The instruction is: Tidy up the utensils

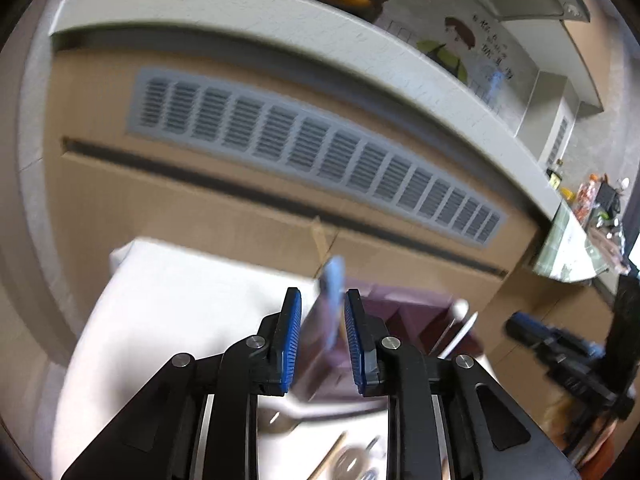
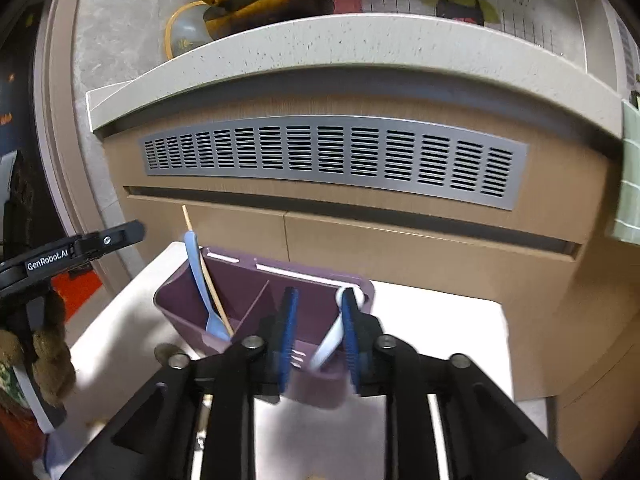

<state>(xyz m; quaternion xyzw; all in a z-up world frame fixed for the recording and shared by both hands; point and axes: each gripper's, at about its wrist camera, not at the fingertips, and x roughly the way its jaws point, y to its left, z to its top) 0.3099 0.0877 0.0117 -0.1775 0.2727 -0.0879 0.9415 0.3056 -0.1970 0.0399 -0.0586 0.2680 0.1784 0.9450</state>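
Purple plastic utensil holder [image 2: 256, 312] stands on the white table [image 2: 440, 320] near its far edge, divided into compartments. Left compartment holds a blue spoon [image 2: 200, 280] and a wooden chopstick [image 2: 208, 276], both leaning. Right compartment holds a white spoon [image 2: 330, 344], lying against the right pad of the right gripper [image 2: 318, 338], whose jaws stand partly open; grip not confirmed. Left gripper [image 1: 322, 340] is likewise partly open with the blurred blue spoon [image 1: 334, 292] between its pads, apparently loose. A metal spoon [image 1: 280, 420] lies on the table nearer its front edge.
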